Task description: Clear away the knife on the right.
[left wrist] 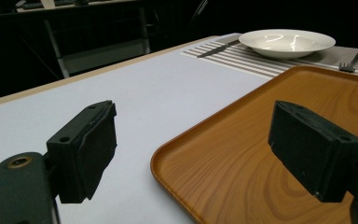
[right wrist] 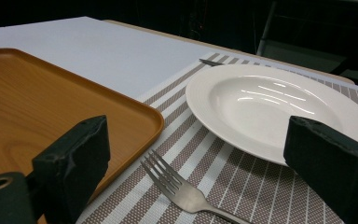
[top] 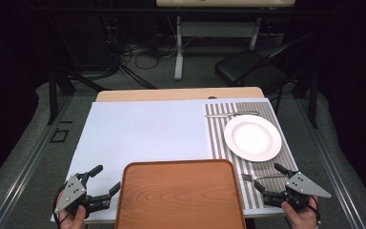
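Note:
A wooden tray lies bare at the table's near edge. To its right, on a striped placemat, sit a white plate, a knife beyond it and a fork in front of it. My left gripper rests open at the tray's left corner, nothing between its jaws. In the left gripper view it straddles the tray's rim. My right gripper is open beside the fork. In the right gripper view the fork lies between the spread jaws of the gripper, untouched, with the plate just ahead.
A pale blue mat covers the table's left and middle. Past the table's far edge stand a dark chair, a desk frame and floor cables. Dark surroundings close in on both sides.

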Demonstrator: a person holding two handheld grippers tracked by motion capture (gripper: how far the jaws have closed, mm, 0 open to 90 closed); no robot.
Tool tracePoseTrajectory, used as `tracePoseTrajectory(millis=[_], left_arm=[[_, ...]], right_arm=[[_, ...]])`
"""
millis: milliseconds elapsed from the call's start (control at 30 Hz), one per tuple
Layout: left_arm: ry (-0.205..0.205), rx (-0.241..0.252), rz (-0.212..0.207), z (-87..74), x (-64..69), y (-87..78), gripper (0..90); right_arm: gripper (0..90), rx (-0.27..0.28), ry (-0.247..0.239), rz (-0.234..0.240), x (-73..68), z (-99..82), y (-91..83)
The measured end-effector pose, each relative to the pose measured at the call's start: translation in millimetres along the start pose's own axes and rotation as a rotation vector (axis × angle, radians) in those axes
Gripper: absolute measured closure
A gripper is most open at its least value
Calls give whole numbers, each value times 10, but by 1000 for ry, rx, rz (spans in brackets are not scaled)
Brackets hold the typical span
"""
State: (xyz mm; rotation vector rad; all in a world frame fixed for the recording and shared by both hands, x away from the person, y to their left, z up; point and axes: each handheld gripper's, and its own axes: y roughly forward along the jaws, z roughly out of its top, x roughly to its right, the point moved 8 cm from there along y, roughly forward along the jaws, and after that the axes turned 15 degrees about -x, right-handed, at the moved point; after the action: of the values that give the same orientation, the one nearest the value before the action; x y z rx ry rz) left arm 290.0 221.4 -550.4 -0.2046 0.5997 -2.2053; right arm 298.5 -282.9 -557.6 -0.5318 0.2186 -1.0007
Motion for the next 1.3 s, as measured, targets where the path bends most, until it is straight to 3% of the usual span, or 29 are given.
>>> tracePoseTrajectory(millis=[333,633,900,967,1100,1300], left_arm=[[-3,-3,6,4,-15,8,156],[-9,-10,18,-5,-31,1,156],[-9,-19,18,-15,-14,7,156],[-8,-21,16,-16,-10,9,156],[-6,-23,13,-15,-3,13,156],[-3,-29,10,-21,0,23,156]], right_arm=[[68,-18,-36,-7,-37,19,7],[66,-41,-8,-22,43,112,6],[66,-96,20,-9,111,196,43],[66,-133,23,-25,175,254,66],[66,-147,21,-22,251,354,89],[29,-184,57,22,307,470,143]])
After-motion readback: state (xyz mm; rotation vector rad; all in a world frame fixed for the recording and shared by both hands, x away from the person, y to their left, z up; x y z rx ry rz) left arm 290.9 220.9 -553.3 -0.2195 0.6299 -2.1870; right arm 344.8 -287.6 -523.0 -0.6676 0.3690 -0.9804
